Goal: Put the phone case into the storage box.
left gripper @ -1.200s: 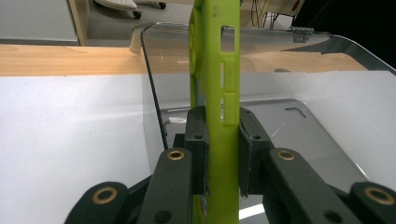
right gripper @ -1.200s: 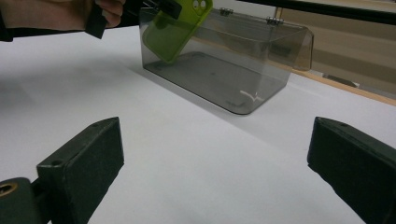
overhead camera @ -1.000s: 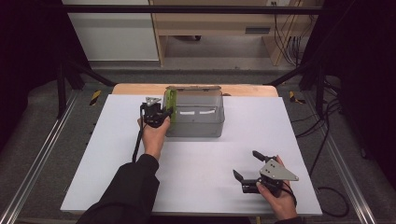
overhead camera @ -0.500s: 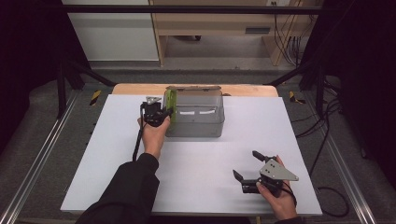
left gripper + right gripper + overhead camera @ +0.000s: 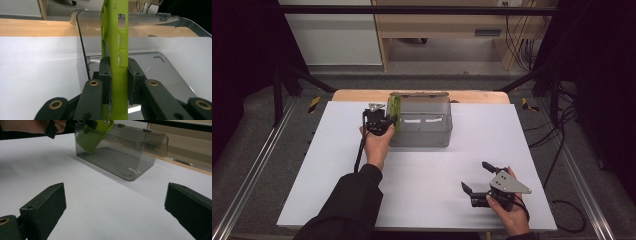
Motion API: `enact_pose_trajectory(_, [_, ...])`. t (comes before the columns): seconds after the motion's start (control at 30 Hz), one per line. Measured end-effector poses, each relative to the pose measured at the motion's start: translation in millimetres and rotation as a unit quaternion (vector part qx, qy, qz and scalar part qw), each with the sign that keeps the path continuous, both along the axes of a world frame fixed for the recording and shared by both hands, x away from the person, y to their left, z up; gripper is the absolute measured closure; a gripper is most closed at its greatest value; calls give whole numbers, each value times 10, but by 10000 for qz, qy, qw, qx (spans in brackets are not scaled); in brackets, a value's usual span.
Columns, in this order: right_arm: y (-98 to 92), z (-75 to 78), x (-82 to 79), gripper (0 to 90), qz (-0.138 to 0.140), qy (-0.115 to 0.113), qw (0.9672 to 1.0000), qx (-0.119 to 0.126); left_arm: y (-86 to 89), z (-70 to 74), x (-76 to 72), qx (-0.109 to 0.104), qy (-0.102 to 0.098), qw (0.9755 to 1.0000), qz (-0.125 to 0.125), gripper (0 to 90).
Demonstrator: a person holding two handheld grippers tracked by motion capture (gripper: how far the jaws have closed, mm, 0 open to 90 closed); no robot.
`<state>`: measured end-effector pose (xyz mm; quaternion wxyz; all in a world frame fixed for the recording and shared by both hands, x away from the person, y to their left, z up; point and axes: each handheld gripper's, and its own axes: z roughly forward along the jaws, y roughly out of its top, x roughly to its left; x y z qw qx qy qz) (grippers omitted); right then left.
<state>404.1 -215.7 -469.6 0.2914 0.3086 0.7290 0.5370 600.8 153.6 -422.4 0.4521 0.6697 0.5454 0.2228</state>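
The left gripper (image 5: 388,120) is clamping a green phone case (image 5: 115,50) edge-on between its jaws; in the left gripper view both pads are pressing flat against the case's two faces. The case is standing on its thin edge, its long axis running away from the gripper and upward, and it is hanging over the left end of a clear box (image 5: 422,131) at the far middle of the desk (image 5: 312,165). From the right gripper view the case is tilting, its lower corner dipping inside the box's near-left end while its upper part is rising above the rim. Whether that corner is touching the box floor cannot be told.

The box is lying with its long axis across the desk, its open top up and its hinged lid standing behind it. The case is crossing that axis, so the judgement is that laying it flat inside is calling for a turn and a tilt toward the box's free right end.

The left hand (image 5: 376,145) is reaching forward with the forearm nearly straight, wrist just beside the box's left wall.

The right gripper (image 5: 478,183) is resting near the desk's front right, well apart from the box, jaws spread wide and holding nothing; it is pointing toward the box
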Motion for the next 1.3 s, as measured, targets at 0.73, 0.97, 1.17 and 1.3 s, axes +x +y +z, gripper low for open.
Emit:
enact_pose_trajectory(0.73, [-1, -2, 2, 39, -1, 7, 10000, -2, -20, 15, 9, 35, 83, 9999, 82, 756])
enact_pose_trajectory(0.97, [0, -1, 1, 39, 0, 12, 10000, 2, -25, 13, 7, 59, 49, 9999, 70, 748])
enact_pose_trajectory(1.17, [0, -3, 3, 39, 3, 15, 10000, -4, -61, 12, -11, 188, -37, 9998, 26, 692])
enact_pose_trajectory(1.3, [4, -5, 1, 39, 10, 35, 10000, -1, -76, 6, -17, 317, -87, 9995, 14, 685])
